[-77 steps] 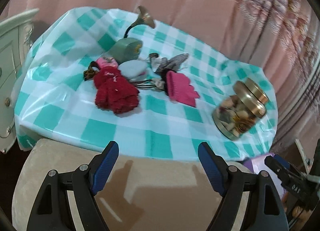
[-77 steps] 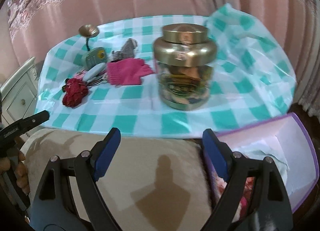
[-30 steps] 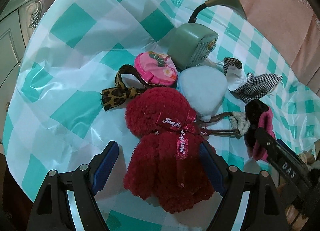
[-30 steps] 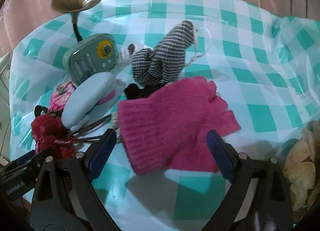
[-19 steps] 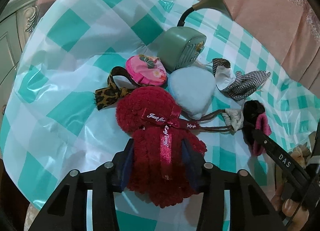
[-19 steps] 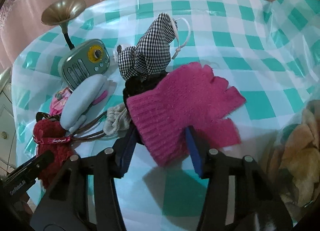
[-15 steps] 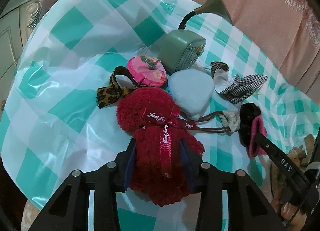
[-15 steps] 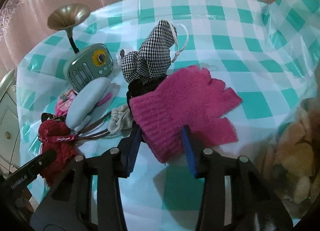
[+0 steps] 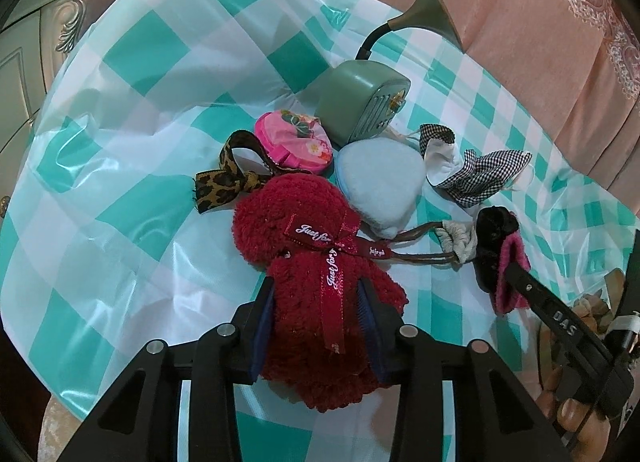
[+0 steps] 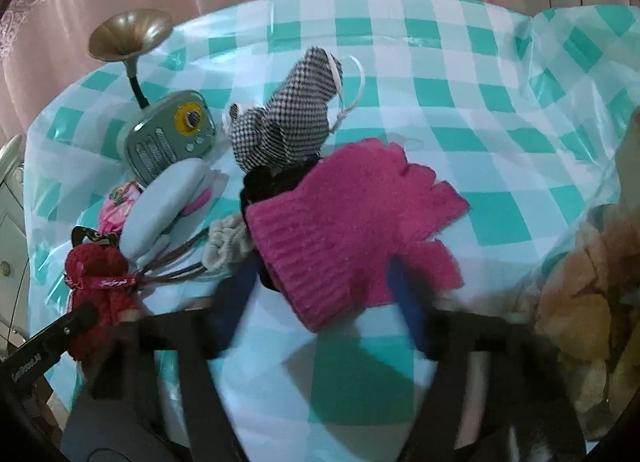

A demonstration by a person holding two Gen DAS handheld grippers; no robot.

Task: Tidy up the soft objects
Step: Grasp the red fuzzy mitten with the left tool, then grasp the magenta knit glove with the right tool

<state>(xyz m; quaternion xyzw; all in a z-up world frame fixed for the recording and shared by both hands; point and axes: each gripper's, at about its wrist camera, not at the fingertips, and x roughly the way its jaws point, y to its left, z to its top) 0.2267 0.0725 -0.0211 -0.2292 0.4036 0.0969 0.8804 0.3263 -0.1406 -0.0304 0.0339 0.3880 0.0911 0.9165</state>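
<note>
A dark red plush toy (image 9: pixel 320 262) with a ribbon lies on the checked tablecloth (image 9: pixel 120 190). My left gripper (image 9: pixel 316 322) is shut on its lower half, both blue pads pressed into the fur. A pink knitted glove (image 10: pixel 352 222) lies by a black scrunchie (image 10: pixel 272 178). My right gripper (image 10: pixel 320 294) straddles the glove's cuff, blurred, and its jaws are opening. The left pad stands off the cuff's edge. In the left wrist view the right gripper's tip (image 9: pixel 516 274) sits at the glove (image 9: pixel 512 274).
Around the toy lie a leopard ribbon (image 9: pixel 224 178), a pink floral pouch (image 9: pixel 296 138), a light blue pad (image 9: pixel 380 178), a checked cloth mask (image 10: pixel 292 122) and a grey scrunchie (image 10: pixel 228 242). A green radio (image 10: pixel 172 142) with a brass horn (image 10: pixel 128 38) stands behind. A jar (image 10: pixel 592 282) is at right.
Both grippers came in from the table's edge over the objects. The left jaws closed onto the red plush toy. The right jaws closed round the glove's cuff, then widened again.
</note>
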